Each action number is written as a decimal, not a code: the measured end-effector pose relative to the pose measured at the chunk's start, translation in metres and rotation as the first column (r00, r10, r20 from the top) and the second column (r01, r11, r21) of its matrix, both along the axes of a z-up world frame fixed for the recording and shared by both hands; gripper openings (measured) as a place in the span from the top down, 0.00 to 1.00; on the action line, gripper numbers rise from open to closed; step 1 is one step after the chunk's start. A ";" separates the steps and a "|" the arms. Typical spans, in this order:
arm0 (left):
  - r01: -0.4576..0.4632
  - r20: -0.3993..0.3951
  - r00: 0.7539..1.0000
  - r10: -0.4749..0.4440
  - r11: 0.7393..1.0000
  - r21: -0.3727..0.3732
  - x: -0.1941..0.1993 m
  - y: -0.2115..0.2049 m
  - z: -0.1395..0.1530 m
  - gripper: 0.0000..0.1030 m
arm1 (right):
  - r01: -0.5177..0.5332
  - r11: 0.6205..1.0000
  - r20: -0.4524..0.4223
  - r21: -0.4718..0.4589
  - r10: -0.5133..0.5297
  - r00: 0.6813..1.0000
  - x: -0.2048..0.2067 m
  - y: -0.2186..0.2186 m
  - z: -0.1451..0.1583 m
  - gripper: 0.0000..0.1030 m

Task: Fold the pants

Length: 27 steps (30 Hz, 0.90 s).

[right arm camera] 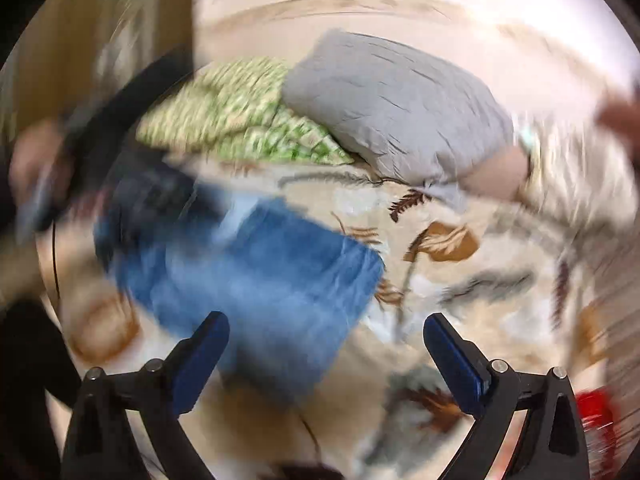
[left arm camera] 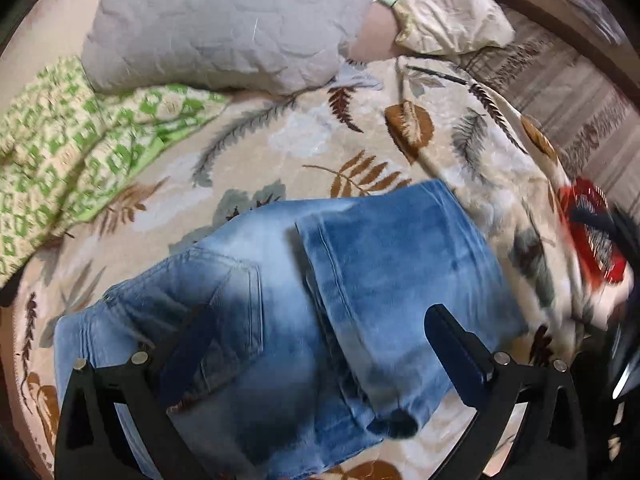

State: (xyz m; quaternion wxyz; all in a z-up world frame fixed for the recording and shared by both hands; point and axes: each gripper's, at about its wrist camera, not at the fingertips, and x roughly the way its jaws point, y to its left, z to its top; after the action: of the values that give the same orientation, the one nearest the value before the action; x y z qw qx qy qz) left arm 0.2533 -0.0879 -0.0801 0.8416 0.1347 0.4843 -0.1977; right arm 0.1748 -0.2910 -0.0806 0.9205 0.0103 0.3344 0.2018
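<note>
Light blue jeans (left arm camera: 304,300) lie folded on a leaf-print blanket (left arm camera: 304,148); the leg part is laid over the seat part, whose back pocket (left arm camera: 224,292) shows. My left gripper (left arm camera: 320,320) is open and empty just above the jeans. In the blurred right wrist view the jeans (right arm camera: 260,280) lie left of centre. My right gripper (right arm camera: 326,328) is open and empty above the jeans' right edge and the blanket (right arm camera: 460,280).
A grey pillow (left arm camera: 224,24) and a green patterned cloth (left arm camera: 72,148) lie at the back left. A cream pillow (left arm camera: 444,12) lies at the back right. A red patterned item (left arm camera: 596,232) is at the blanket's right edge.
</note>
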 end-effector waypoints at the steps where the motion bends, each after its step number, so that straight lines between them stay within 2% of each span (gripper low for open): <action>1: 0.010 0.017 1.000 -0.010 1.000 0.001 -0.007 -0.001 -0.001 0.00 | 0.027 0.996 -0.074 0.087 -0.020 0.997 0.020 -0.006 -0.004 0.04; 4: 0.068 0.093 0.993 -0.070 0.997 0.020 -0.031 -0.008 -0.006 0.00 | 0.085 0.971 -0.184 0.225 -0.043 0.982 0.055 -0.014 -0.018 0.04; 5: 0.088 0.124 0.988 -0.091 0.996 0.031 -0.039 -0.011 -0.007 0.00 | 0.108 0.967 -0.212 0.232 -0.058 0.976 0.063 -0.014 -0.023 0.04; 9: 0.160 0.193 0.967 -0.166 0.986 0.045 -0.057 -0.024 -0.012 0.00 | 0.140 0.971 -0.264 0.194 -0.086 0.961 0.097 -0.007 -0.034 0.04; 12: 0.216 0.203 0.955 -0.215 0.976 0.019 -0.062 -0.033 -0.015 0.00 | 0.150 0.979 -0.273 0.137 -0.109 0.956 0.112 0.002 -0.044 0.04; 14: 0.242 0.185 0.951 -0.247 0.969 0.048 -0.063 -0.041 -0.023 0.00 | 0.173 0.982 -0.267 0.075 -0.147 0.952 0.118 0.004 -0.050 0.04; 18: 0.329 0.096 0.936 -0.338 0.939 0.099 -0.068 -0.053 -0.043 0.00 | 0.211 0.976 -0.257 -0.053 -0.217 0.942 0.125 0.006 -0.062 0.04; 20: 0.384 0.033 0.920 -0.390 0.916 0.117 -0.074 -0.057 -0.055 0.00 | 0.221 0.971 -0.268 -0.088 -0.237 0.934 0.130 0.003 -0.068 0.04; 23: 0.416 -0.081 0.909 -0.408 0.895 0.159 -0.077 -0.055 -0.079 0.00 | 0.230 0.966 -0.282 -0.119 -0.255 0.925 0.136 0.000 -0.076 0.04; 25: 0.407 -0.091 0.913 -0.397 0.898 0.167 -0.078 -0.051 -0.086 0.00 | 0.232 0.964 -0.287 -0.131 -0.261 0.921 0.139 -0.001 -0.081 0.04; 27: 0.396 -0.082 0.918 -0.389 0.909 0.129 -0.077 -0.047 -0.083 0.00 | 0.235 0.963 -0.292 -0.132 -0.264 0.919 0.139 -0.002 -0.083 0.04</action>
State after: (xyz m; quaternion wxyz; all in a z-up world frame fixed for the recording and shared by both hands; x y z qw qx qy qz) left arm 0.1763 -0.1347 -0.1626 0.7592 0.2840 0.4831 -0.3310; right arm 0.3139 -0.2930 -0.1639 0.8751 0.0407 0.4781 0.0629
